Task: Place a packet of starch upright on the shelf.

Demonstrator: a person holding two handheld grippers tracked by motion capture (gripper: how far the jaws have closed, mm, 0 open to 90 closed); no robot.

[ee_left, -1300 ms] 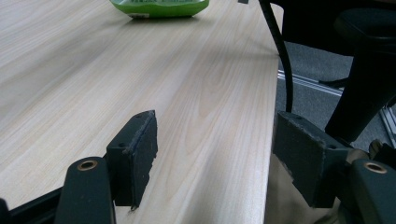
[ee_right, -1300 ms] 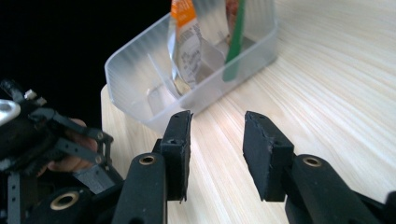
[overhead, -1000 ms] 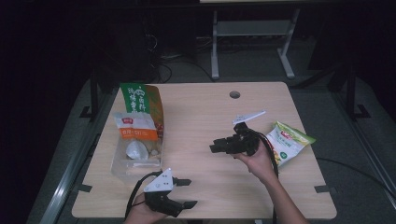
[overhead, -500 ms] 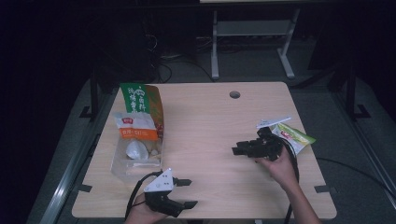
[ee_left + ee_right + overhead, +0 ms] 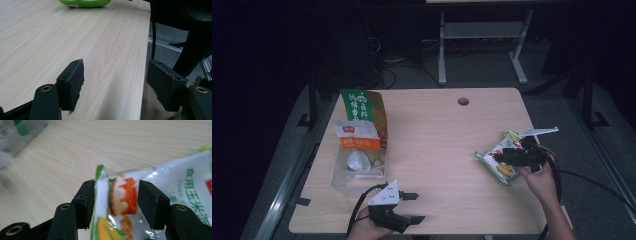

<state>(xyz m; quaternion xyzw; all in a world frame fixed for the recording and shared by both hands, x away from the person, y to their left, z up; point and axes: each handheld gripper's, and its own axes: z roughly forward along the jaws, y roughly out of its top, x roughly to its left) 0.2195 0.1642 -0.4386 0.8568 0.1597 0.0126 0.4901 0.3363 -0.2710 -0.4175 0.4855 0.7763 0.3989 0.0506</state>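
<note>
A green and white snack packet (image 5: pixel 503 172) with corn printed on it lies near the table's right edge. My right gripper (image 5: pixel 498 156) points left over it. In the right gripper view an upturned fold of the packet (image 5: pixel 180 182) stands between the jaws of my right gripper (image 5: pixel 116 192). Those jaws have just been opening: the left pad lies against the fold and the right pad stands a little off it. My left gripper (image 5: pixel 418 207) rests at the table's front edge, open with nothing in it. The left gripper view has bare wood between the jaws of my left gripper (image 5: pixel 115 72) and the green packet (image 5: pixel 85 3) far ahead.
A clear plastic bag (image 5: pixel 359 150) with green and orange food packets inside lies at the table's left side. A round cable hole (image 5: pixel 463 101) sits near the back edge. A metal desk frame (image 5: pixel 482 35) stands behind the table.
My right hand has moved right, from mid-table to over the snack packet, and its jaws have widened. The left gripper has not moved.
</note>
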